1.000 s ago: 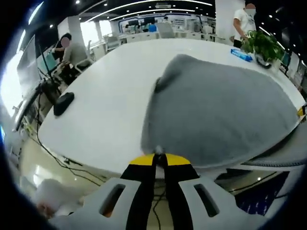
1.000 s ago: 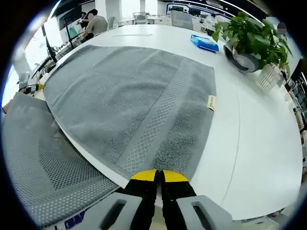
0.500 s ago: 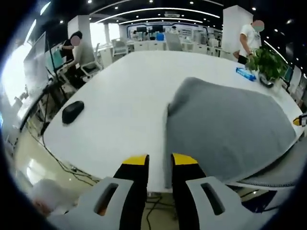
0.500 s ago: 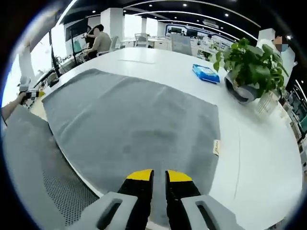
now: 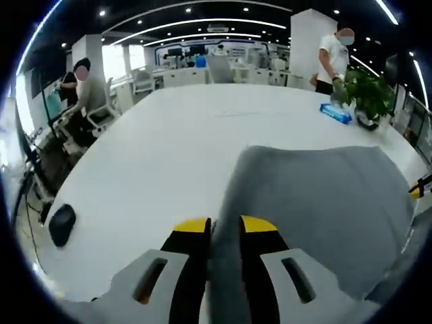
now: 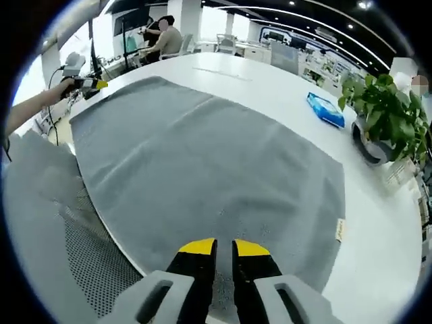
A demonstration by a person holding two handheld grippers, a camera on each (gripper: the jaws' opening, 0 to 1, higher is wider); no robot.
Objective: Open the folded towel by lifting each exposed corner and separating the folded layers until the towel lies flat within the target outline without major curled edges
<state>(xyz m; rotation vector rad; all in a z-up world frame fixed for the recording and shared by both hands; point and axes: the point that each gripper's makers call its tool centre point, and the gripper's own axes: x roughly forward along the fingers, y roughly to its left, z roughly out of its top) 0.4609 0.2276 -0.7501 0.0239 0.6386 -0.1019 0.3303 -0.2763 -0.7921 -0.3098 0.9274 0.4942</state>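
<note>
While both claws pinch the near edge of the towel, step in hand: pulling the last layer open and spreading it flat.

Towel: grey towel lies spread over the white table, near edge hanging toward a mesh chair; label tab at its right side.

Left gripper: left gripper, jaws nearly closed with a ridge of towel fabric running between them; reads as gripping the towel's left edge. Also seen far left in the right gripper view, held by a hand.

Right gripper: right gripper, jaws close together over the near edge; fabric seems pinched, contact itself hard to see.

Outline: no target outline visible, cannot tell the fit.

Progress (judged): mostly unfolded; left side humped near the left claw.

Next move needs: draw both corners apart and toward the person, lay the hump down, release.

Nearby: potted plant, blue pack, black mouse, all apart from the towel.
</note>
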